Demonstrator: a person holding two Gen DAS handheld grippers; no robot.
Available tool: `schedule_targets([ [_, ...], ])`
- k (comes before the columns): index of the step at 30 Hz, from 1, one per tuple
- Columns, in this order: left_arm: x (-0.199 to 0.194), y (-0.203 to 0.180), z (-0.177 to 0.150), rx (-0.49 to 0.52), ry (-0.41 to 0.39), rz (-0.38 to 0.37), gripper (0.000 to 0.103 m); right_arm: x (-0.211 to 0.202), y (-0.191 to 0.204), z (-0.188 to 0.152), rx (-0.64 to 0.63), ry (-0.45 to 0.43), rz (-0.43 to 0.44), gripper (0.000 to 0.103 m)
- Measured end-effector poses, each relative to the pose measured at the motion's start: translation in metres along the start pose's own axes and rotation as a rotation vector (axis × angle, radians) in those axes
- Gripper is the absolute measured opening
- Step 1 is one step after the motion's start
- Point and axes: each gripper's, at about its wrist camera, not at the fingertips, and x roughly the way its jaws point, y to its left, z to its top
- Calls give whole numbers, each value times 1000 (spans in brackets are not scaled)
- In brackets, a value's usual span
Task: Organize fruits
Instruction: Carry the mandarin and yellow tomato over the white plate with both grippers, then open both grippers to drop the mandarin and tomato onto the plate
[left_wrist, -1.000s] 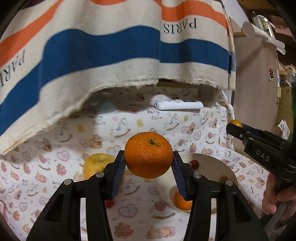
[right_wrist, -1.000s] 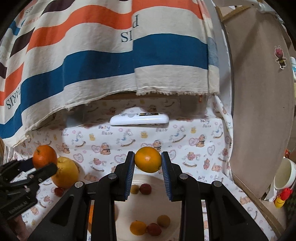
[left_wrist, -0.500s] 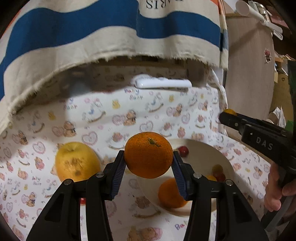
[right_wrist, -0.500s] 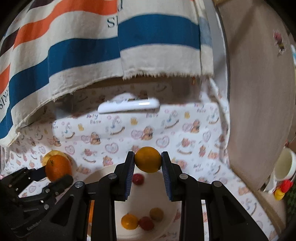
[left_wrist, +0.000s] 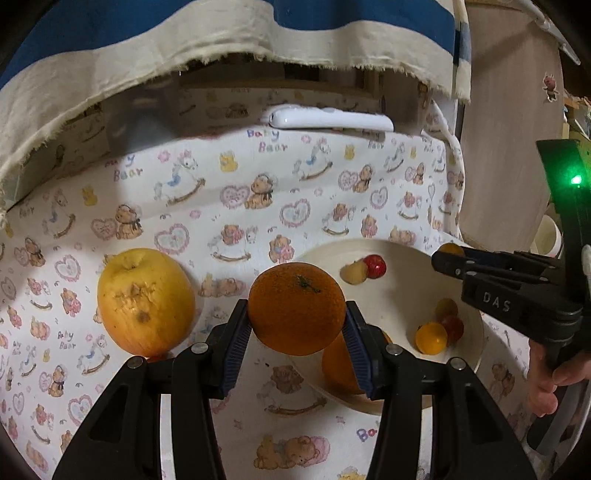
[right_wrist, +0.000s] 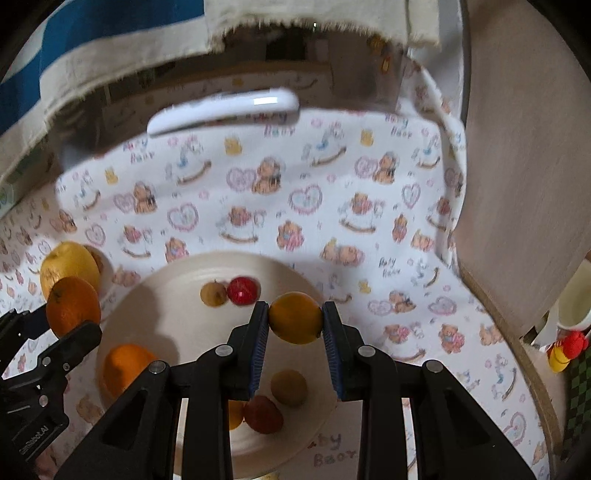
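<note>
My left gripper is shut on a large orange mandarin, held above the near left edge of a cream plate. My right gripper is shut on a small yellow-orange fruit over the middle of the same plate. On the plate lie another orange, a red cherry tomato and several small yellow and red fruits. A big yellow apple sits on the cloth left of the plate. The right gripper also shows at the right of the left wrist view, the left gripper at the left of the right wrist view.
A bear-print cloth covers the table. A white remote lies at the back under a hanging striped cloth. A brown board stands at the right, with a white cup and a small red-and-yellow toy beyond it.
Both grippers have tilted downward and come lower toward the plate, each still holding its fruit. The plate and apple now fill more of both views.
</note>
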Motion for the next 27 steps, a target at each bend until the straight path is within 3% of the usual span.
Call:
schedule_targets([
  [14, 11, 7, -5, -18, 54, -3, 49, 17, 2, -4, -20, 87, -26, 30],
  [27, 14, 8, -6, -36, 61, -20, 49, 23, 3, -6, -30, 110, -54, 30],
])
